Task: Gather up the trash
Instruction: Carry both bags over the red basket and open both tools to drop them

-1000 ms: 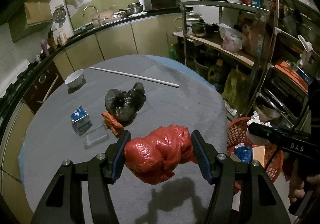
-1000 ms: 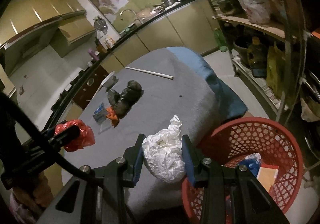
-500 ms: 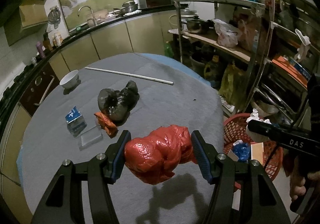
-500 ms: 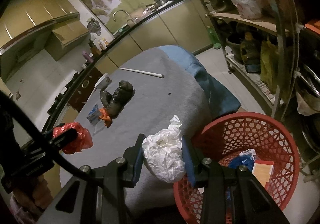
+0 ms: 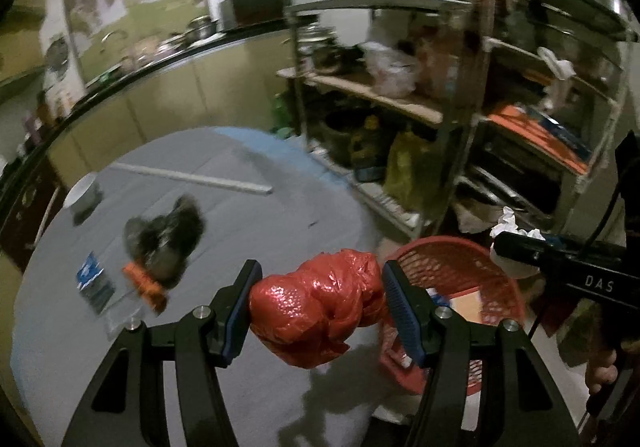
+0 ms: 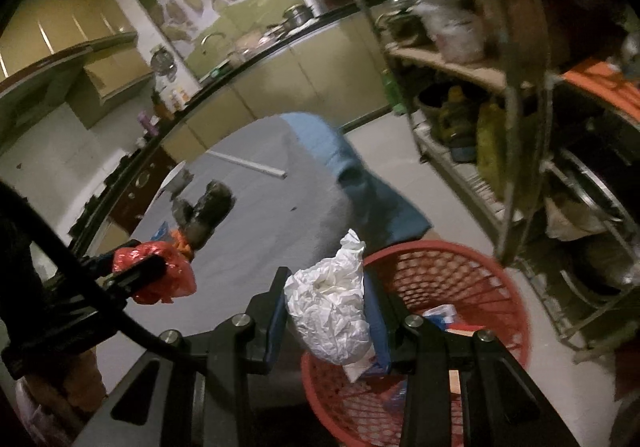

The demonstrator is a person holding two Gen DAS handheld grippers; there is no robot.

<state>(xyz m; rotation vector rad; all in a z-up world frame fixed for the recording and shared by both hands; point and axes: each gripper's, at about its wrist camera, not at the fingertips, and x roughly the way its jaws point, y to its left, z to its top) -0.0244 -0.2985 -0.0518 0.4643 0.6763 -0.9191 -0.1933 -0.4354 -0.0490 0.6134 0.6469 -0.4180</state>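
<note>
Left tongs [image 5: 320, 311] clench a red plastic bag [image 5: 320, 311]; right tongs [image 6: 330, 317] clench a white plastic bag [image 6: 332, 311] above the red basket [image 6: 448, 267] at 3 o'clock of the desk [image 5: 240, 231].

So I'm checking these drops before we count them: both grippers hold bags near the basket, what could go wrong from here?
The red bag in the left gripper looks to be partly over the grey table, so released now it might miss the red basket. The white bag in the right gripper seems to sit near the basket's rim, so it could catch or spill outside. The black bag and small litter remain on the table.
</note>
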